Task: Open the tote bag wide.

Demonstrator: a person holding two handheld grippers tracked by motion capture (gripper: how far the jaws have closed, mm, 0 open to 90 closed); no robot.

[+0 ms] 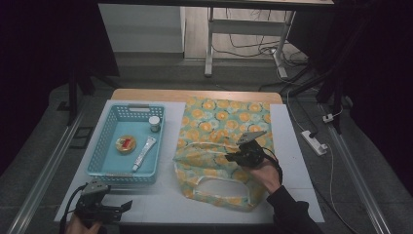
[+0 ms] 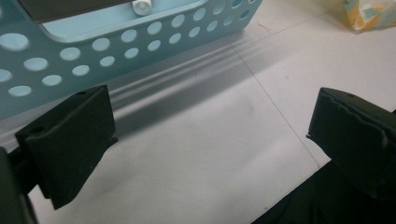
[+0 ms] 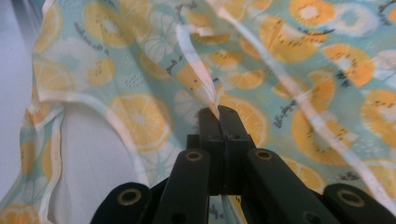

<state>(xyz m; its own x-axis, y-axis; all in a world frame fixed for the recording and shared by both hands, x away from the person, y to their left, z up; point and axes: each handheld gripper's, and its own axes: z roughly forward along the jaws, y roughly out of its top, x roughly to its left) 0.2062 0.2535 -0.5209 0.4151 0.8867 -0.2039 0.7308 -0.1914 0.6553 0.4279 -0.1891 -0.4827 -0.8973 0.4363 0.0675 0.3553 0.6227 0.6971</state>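
Right gripper is on the fruit-print bag, jaws pressed together with a pale seam of the fabric pinched between their tips, and the right gripper view shows that fold rising up out of the clamp as a thin ridge. The bag itself lies spread across the white table, just to the right of the blue basket, its orange-slice pattern rumpled where the cloth is lifted and its looped handle lying toward the near edge of the table. Over on the other side, the left gripper sits low at the near edge, just in front of the basket's front wall, jaws spread wide apart with nothing between them; its own view looks across bare table at the basket's perforated wall. Inside the basket: a white tube lying lengthways toward the right wall, a round clear-lidded tin with something red in it left of the tube, and a small white-capped jar behind the tube near the back wall. The person's right hand grips the tool just in front of the bag's raised fold.
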